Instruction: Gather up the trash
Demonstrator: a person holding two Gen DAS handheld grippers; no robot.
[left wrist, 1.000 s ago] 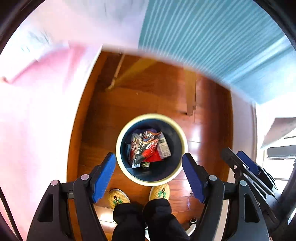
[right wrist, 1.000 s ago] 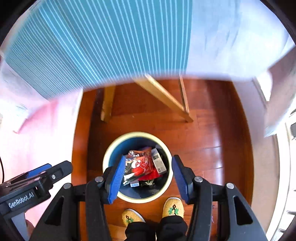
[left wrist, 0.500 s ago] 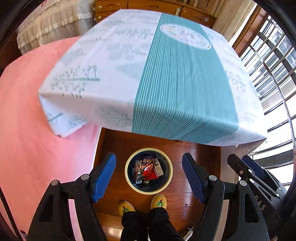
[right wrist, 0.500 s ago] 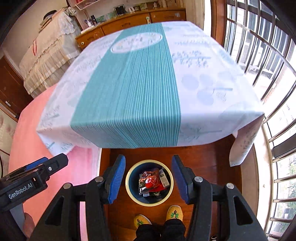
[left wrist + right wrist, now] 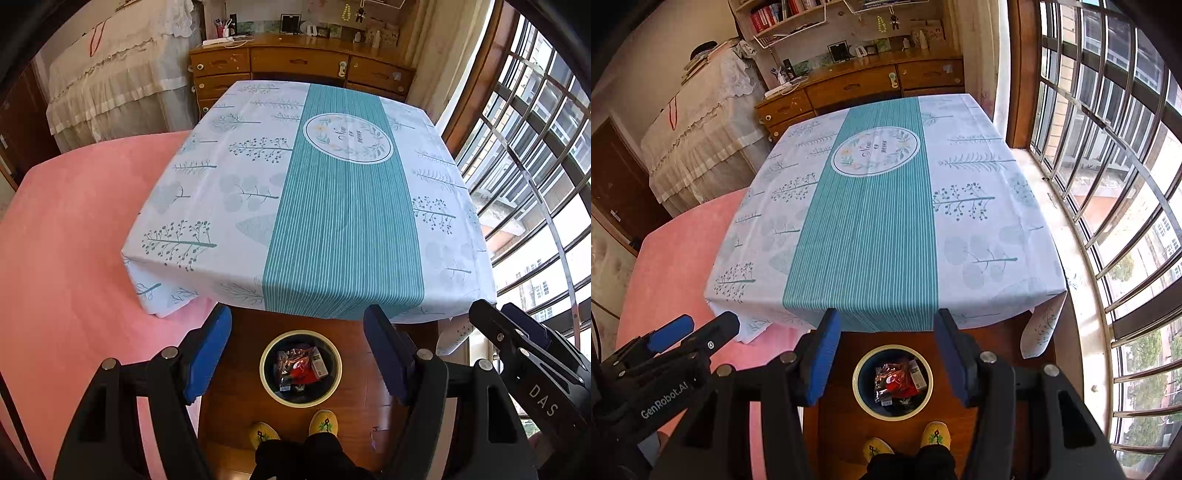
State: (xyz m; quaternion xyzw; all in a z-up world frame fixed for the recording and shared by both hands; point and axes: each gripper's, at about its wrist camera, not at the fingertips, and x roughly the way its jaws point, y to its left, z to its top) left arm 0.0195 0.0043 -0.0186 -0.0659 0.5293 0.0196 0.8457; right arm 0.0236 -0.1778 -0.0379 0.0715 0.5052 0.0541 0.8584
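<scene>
A round blue bin with a cream rim (image 5: 266, 384) (image 5: 860, 397) stands on the wood floor in front of the table. Red and silver wrappers and a small box (image 5: 301, 367) (image 5: 897, 378) lie inside it. My left gripper (image 5: 297, 350) is open and empty, high above the bin. My right gripper (image 5: 888, 358) is open and empty, also high above it. Each gripper shows at the edge of the other's view. The table (image 5: 343, 221) (image 5: 864, 236) has a white and teal cloth with nothing on it.
A pink bed (image 5: 62, 236) lies left of the table. A wooden dresser (image 5: 295, 62) stands behind it. Barred windows (image 5: 1108, 184) run along the right. My yellow slippers (image 5: 323, 422) stand just before the bin.
Both grippers rose and tilted up from close over the bin. The bin now looks small and the whole tabletop and room have come into view.
</scene>
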